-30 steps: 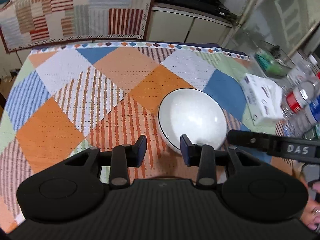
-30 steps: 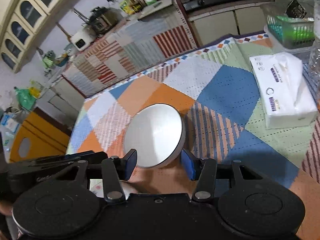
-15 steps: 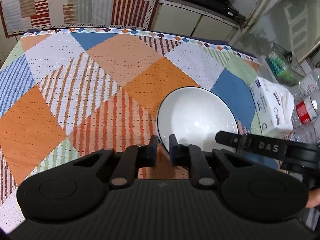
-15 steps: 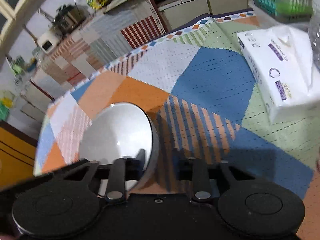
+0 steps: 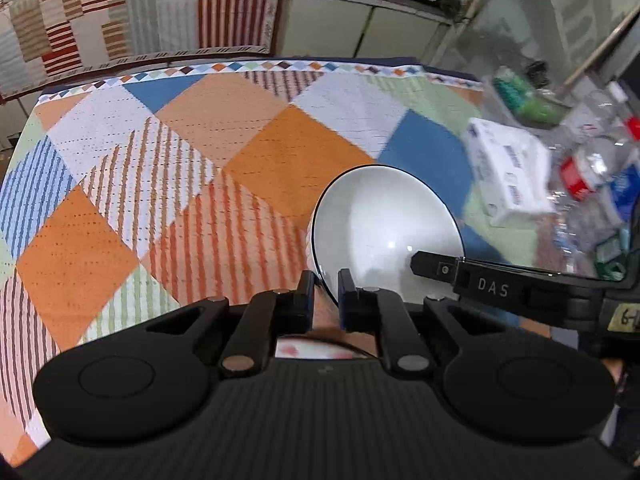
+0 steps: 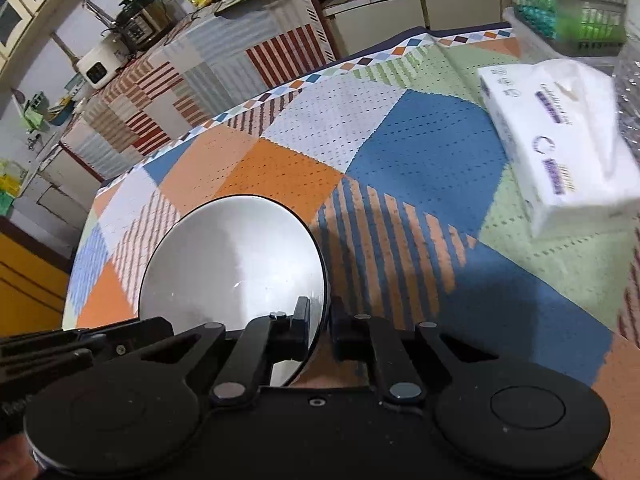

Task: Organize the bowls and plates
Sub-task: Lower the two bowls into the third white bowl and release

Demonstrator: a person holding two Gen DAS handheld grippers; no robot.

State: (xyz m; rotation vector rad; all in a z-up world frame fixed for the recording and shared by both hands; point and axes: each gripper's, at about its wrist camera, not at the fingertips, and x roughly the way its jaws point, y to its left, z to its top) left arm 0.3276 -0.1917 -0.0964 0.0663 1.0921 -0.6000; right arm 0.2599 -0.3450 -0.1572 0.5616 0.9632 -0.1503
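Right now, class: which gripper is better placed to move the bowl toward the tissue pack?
Probably right: the right gripper clamps the bowl rim on the side nearer the tissue pack; the left gripper grips farther away.

- right gripper (image 6: 320,326): jaws nearly closed, clamped on the near right rim of the bowl (image 6: 234,268); left finger inside the bowl, right finger outside
- bowl: interior reads grey-white in shadow, dark rim line, tilted toward the camera; can't tell whether its base touches the cloth
- tablecloth (image 6: 416,160): patchwork of blue, orange, green and striped diamonds, covers the table
- tissue pack (image 6: 556,140): white, purple print, lying far right on the cloth, well apart from the bowl, slightly blurred
- green basket (image 6: 568,20): top right, beyond the tissue pack
- second black gripper body (image 6: 60,346): at left edge, just beside the bowl
- rice cooker (image 6: 140,24): background counter, upper left
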